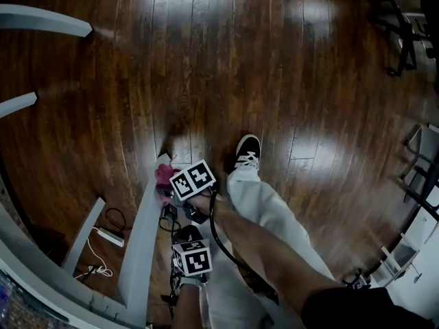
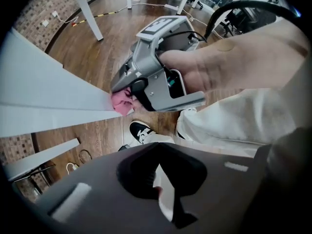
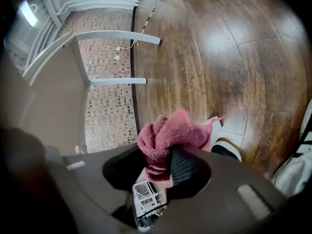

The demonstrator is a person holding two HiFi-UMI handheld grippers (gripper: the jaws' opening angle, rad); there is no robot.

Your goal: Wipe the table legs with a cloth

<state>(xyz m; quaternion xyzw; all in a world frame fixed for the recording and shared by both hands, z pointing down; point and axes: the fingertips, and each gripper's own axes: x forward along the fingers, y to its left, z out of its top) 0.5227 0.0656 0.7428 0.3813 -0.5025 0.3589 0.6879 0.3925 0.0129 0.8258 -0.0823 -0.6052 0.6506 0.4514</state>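
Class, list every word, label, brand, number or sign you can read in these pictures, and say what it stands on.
No text can be read.
The upper marker cube and the lower marker cube bear only black-and-white square patterns, no letters.
The shoe shows no legible brand.
The pink cloth shows no label.

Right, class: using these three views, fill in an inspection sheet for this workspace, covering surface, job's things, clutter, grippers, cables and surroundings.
Surface: glossy dark wood floor.
Job's things: pink cloth bunched at the end of the grey table leg.
Clutter: power strip on the floor beside the leg.
Grippers: right gripper shut on the cloth; left gripper shut, empty.
Cables: loose cables by the strip; black cable at the grippers.
Surroundings: other table legs, chair base, tiled wall.
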